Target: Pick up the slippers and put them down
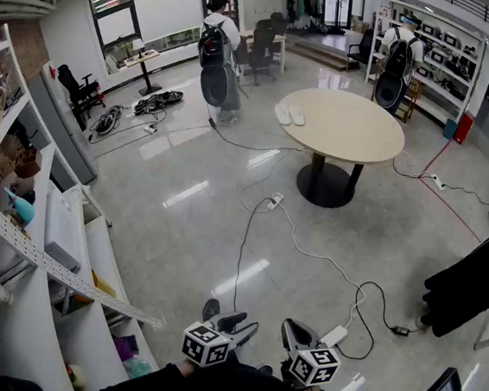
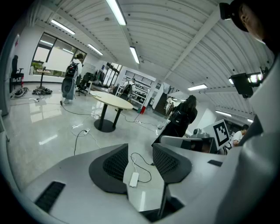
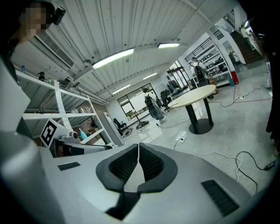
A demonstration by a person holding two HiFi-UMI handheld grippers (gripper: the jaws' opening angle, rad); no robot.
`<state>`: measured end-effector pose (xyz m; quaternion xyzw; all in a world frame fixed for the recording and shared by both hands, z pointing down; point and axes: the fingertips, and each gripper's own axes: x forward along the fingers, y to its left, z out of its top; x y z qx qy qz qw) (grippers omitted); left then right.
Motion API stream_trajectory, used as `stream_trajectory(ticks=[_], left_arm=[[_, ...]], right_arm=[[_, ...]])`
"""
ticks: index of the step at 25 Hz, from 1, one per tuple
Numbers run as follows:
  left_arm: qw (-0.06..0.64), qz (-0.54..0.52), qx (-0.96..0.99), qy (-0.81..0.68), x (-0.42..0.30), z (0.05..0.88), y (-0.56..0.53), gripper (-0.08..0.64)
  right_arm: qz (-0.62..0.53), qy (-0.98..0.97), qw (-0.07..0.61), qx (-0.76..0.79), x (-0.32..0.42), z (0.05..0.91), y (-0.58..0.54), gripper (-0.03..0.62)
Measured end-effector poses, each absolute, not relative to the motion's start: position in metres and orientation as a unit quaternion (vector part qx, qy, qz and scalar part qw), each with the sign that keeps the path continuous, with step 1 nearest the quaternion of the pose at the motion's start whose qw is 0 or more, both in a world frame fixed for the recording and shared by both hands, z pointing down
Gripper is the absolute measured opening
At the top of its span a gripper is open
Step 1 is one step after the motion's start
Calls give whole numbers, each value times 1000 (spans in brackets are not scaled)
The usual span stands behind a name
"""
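A pair of pale slippers [image 1: 289, 114] lies side by side on the left part of the round beige table [image 1: 355, 132], far across the room from me. Both grippers hang low at the bottom of the head view, well short of the table. My left gripper [image 1: 231, 319] is open, its dark pads [image 2: 114, 164] apart with only floor and a cable showing between them. My right gripper [image 1: 293, 330] is shut, its pads [image 3: 151, 164] closed together on nothing. In the gripper views the table [image 2: 111, 100] [image 3: 194, 94] shows in the distance.
White cables and a power strip [image 1: 274, 202] trail over the grey floor between me and the table. Metal shelving [image 1: 23, 236] fills the left side. Two people with backpacks [image 1: 216, 48] [image 1: 396, 63] stand at the back. A dark garment [image 1: 474, 280] hangs at right.
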<state>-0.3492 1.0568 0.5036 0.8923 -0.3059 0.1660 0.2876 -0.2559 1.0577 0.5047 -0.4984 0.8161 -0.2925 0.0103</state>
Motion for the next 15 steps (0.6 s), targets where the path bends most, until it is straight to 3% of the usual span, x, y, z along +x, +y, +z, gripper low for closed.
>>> stream_trajectory(ticks=[15], left_arm=[[306, 178, 889, -289, -322, 521, 1046, 189]], right_arm=[[-289, 804, -3, -519, -233, 520, 1055, 21]])
